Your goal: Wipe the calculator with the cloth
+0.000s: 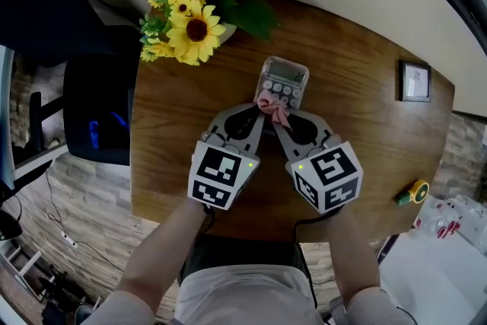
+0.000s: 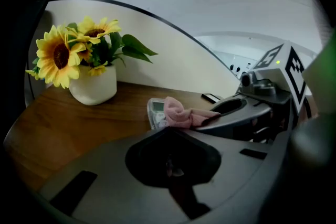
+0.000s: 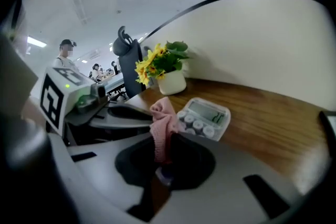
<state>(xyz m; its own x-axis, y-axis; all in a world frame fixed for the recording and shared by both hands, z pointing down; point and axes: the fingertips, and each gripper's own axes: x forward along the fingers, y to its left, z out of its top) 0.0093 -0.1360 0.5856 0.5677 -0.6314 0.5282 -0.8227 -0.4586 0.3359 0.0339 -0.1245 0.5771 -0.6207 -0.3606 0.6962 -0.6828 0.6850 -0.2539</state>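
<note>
The calculator (image 1: 285,77) lies flat on the wooden table (image 1: 358,114), display end away from the person, near the middle of the far half. The pink cloth (image 1: 272,107) is bunched at its near edge, over the lowest row of round keys, though I cannot tell whether it presses on them or hangs just above. The right claw (image 3: 160,136) is closed on the cloth, and its own view shows the pink fold rising out from between the jaws, with the calculator just beyond. The left claw (image 2: 168,131) sits close beside it with its jaws together and nothing visible between them; the cloth is just past its tip, gripped by the other tool.

By my reading the step in hand is the wipe itself, at or near its start, with the cloth brought to the key end and the display bare. The next move calls for the right claw to drag the cloth forward along the face toward the display, pressing lightly enough that the light plastic body does not skate. The left claw could steady an edge of the calculator, but it would first need to open.

Farther off, sunflowers (image 1: 190,11) in a white pot (image 2: 93,86) stand at the far left corner, and a small picture frame (image 1: 415,80) stands at the right edge; both are well clear of the stroke.
</note>
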